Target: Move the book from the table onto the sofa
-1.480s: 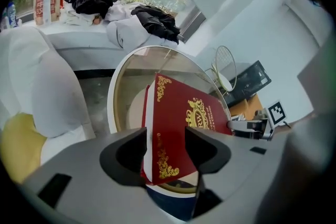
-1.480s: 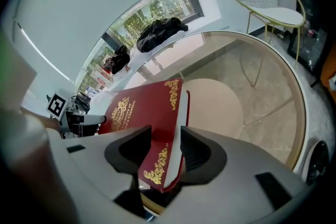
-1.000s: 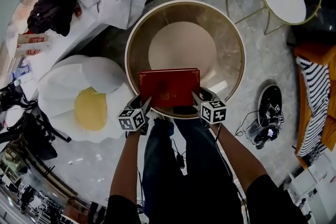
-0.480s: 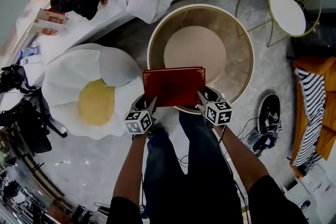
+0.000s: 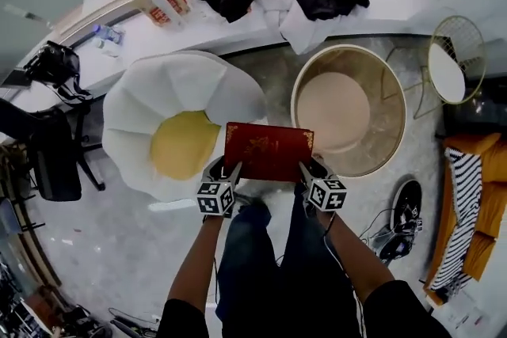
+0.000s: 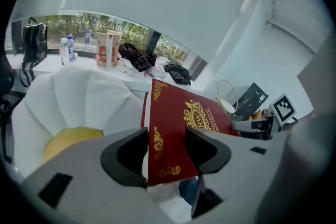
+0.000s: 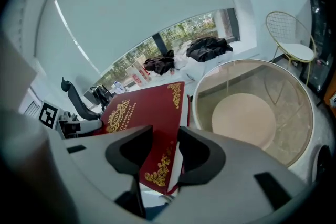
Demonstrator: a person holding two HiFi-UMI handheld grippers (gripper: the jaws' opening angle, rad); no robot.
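Book (image 5: 268, 150) now past table (image 5: 392, 123) rim, beside sofa (image 5: 158, 91) edge, left claw (image 5: 226, 169) and right claw (image 5: 305, 168) gripping it.

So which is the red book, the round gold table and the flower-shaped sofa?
red book (image 5: 269, 151): head view, middle of its cover.
round gold table (image 5: 333, 113): head view, its pale centre.
flower-shaped sofa (image 5: 184, 145): head view, its yellow centre.

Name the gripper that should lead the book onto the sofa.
Left. Both clamp the book, but the left gripper holds the edge beside the sofa; the right gripper holds the edge toward the table.
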